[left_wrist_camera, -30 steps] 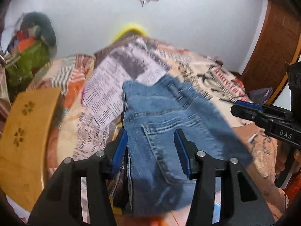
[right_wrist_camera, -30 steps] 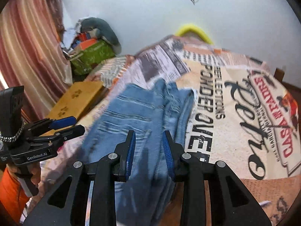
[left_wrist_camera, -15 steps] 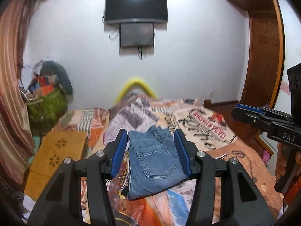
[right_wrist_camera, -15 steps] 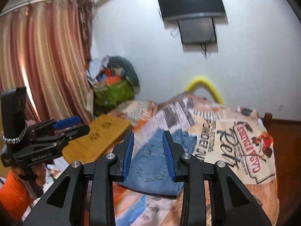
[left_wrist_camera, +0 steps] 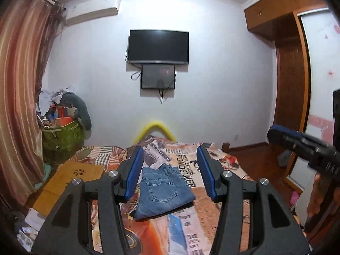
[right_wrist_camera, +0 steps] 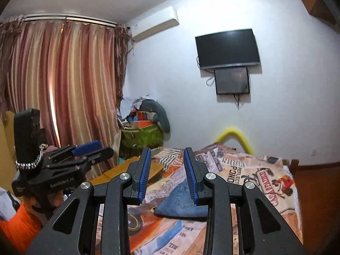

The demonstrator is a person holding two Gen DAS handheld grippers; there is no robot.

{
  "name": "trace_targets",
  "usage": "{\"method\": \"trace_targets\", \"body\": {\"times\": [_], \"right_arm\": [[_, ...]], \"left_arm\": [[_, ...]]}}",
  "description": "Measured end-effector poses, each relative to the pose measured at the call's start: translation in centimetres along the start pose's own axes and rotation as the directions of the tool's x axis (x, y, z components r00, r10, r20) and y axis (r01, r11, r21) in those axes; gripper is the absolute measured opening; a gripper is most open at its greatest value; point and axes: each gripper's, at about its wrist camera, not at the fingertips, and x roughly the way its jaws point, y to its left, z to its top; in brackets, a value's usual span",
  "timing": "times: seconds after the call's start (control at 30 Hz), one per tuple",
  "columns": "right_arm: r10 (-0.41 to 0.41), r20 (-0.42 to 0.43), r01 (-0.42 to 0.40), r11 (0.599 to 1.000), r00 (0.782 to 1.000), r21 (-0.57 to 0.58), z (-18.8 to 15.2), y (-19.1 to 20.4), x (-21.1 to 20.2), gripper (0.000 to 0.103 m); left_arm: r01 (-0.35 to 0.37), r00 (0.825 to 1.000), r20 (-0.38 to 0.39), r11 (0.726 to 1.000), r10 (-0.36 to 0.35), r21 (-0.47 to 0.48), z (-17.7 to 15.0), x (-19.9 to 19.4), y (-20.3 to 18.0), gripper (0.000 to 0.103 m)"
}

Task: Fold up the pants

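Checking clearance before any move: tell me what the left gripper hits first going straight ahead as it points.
Probably nothing near: the left gripper stands open above the folded jeans, aimed roughly level over the bed toward the far wall.

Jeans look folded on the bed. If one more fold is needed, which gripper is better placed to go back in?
Left, marginally. The folded blue denim jeans sit centred between the left gripper and its open fingers; from the right gripper they lie offset right. Both are empty and well clear.

From my right wrist view, the right gripper's finger (right_wrist_camera: 192,180) hides part of the folded jeans (right_wrist_camera: 182,206). The picture edge cuts the bed cover (right_wrist_camera: 265,182) below.
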Motion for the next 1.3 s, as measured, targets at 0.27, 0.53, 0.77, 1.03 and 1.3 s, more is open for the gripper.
{"method": "trace_targets", "body": {"times": [0.27,0.53,0.77,1.03,1.3], "right_arm": [[-0.058,0.041,0.059,0.998,0.997,-0.016,-1.3,1.6,-1.7,0.062],[-0.097,0.061,0.097,0.995,0.993,0.003,-1.6,1.9,-3.0,0.085],[-0.105,0.056,0.105,0.994,0.993,0.019,-2.3,1.8,-3.5,0.103],[-0.102,0.043,0.101,0.995,0.994,0.026,-2.7,1.7,-3.8,0.103],[-0.109,0.043,0.108,0.994,0.993,0.025,-2.9,1.6,-3.9,0.103]], "left_arm": [[0.018,0.998,0.056,1.0,-0.018,0.009,-0.9,-4.3,-1.6,0.07],[0.014,0.998,0.062,1.0,-0.013,-0.015,-1.8,-5.7,-2.3,0.095],[-0.012,0.998,0.069,1.0,0.012,-0.004,-2.3,-5.8,-2.7,0.098],[-0.021,0.997,0.075,1.0,0.021,0.004,-2.5,-5.6,-2.9,0.099],[-0.021,0.997,0.079,1.0,0.02,0.013,-2.7,-5.4,-3.0,0.1]]}}
